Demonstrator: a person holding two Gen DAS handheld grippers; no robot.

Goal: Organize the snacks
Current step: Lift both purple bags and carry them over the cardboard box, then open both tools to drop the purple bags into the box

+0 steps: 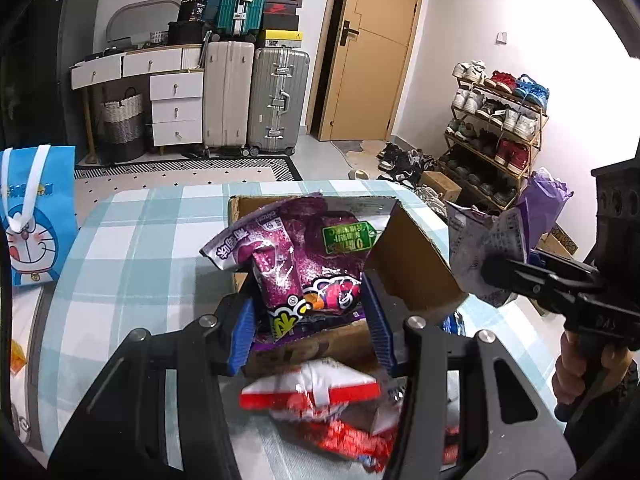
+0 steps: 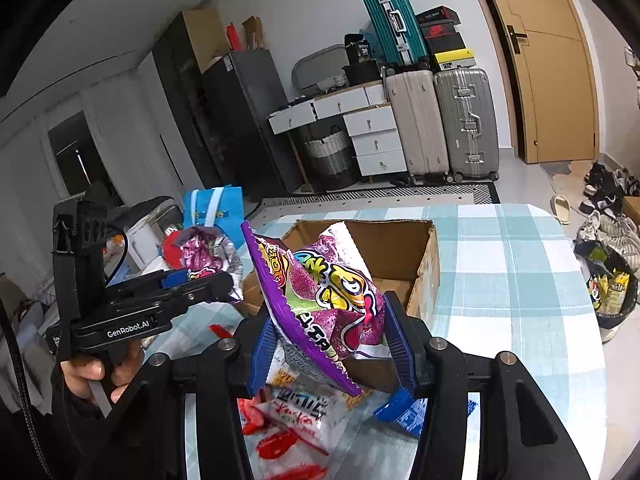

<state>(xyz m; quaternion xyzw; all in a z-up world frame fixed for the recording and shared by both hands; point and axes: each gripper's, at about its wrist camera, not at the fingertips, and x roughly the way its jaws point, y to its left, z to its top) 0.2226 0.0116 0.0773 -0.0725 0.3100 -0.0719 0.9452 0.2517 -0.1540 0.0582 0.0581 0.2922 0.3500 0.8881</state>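
Two purple snack bags held above the cardboard box

Your left gripper [image 1: 310,312] grasps a purple snack bag [image 1: 296,252] over the cardboard box [image 1: 412,256] on the checked table [image 1: 132,240]; your right gripper [image 2: 328,344] clenches another purple bag [image 2: 332,300], red-and-white packets [image 2: 296,420] at six o'clock.

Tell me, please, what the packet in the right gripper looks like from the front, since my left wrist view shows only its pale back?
Observer: The right gripper is clamped on a purple-edged packet with a yellow cartoon face.
Operator: Thank you. Is the cardboard box full?
Observer: No, part of the floor of the cardboard box shows bare.
Operator: Is anything on the floor beside the table?
Observer: Yes, a dark bin holding yellow wrappers stands beside the table.
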